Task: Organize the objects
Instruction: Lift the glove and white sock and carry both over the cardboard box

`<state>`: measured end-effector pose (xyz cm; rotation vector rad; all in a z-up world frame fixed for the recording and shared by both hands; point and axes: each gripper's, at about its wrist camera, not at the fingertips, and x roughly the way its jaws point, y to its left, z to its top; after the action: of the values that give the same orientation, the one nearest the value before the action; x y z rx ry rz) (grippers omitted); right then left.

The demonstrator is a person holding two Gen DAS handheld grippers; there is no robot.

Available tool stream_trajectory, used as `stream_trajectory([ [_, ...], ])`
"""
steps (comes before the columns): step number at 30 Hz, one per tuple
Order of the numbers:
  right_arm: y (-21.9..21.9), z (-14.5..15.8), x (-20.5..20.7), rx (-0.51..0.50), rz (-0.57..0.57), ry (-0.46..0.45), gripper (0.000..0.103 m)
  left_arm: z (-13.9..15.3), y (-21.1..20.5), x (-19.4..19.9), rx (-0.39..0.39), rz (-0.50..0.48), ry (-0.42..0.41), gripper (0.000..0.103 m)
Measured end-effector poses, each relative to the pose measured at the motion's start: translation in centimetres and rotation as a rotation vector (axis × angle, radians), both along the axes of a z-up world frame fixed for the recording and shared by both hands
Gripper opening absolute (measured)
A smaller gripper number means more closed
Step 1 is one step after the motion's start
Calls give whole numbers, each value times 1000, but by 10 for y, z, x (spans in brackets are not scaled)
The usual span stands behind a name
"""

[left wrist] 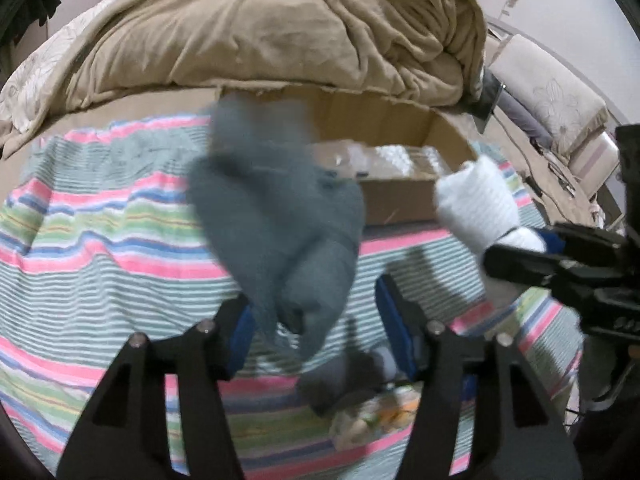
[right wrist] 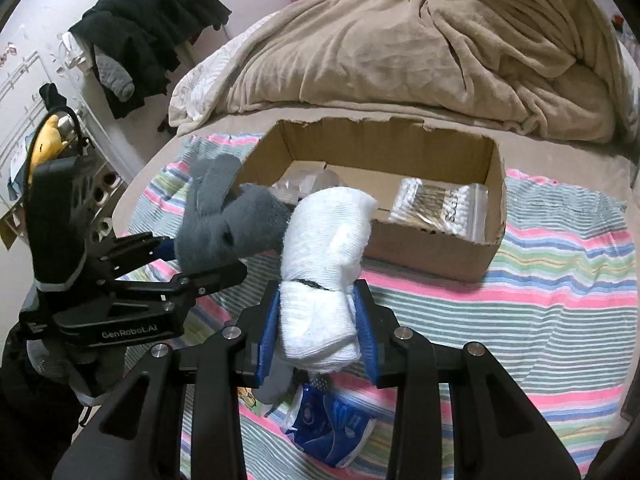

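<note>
My left gripper (left wrist: pixel 316 320) has its jaws spread wide, and a grey sock (left wrist: pixel 280 216) hangs from between them, blurred, above the striped cloth; whether a finger still pinches it I cannot tell. It also shows in the right wrist view (right wrist: pixel 228 232), beside the left gripper (right wrist: pixel 192 264). My right gripper (right wrist: pixel 316 320) is shut on a rolled white cloth (right wrist: pixel 324 256) tied with a dark band, held above the bed in front of the cardboard box (right wrist: pixel 432 240). The white cloth shows in the left wrist view (left wrist: pixel 480 204), held by the right gripper (left wrist: pixel 520 256).
The open box holds a bag of cotton swabs (right wrist: pixel 436 204) and clear plastic items (right wrist: pixel 308 184). A blue packet (right wrist: pixel 332 424) and another grey item lie on the striped cloth (right wrist: pixel 540 280) below my grippers. A beige blanket (right wrist: pixel 420 48) is heaped behind the box.
</note>
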<state>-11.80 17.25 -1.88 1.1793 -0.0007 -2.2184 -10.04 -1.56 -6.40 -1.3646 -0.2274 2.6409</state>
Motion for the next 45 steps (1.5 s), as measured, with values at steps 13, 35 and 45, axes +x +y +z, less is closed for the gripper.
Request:
stream_trajectory([
  [13, 2, -6, 0, 13, -31, -21, 37, -31, 14, -11, -92, -61, -49, 50],
  [35, 11, 20, 0, -18, -55, 31, 37, 52, -9, 8, 12, -20, 133, 38],
  [45, 8, 34, -17, -31, -48, 69, 37, 73, -23, -12, 3, 16, 162, 38],
])
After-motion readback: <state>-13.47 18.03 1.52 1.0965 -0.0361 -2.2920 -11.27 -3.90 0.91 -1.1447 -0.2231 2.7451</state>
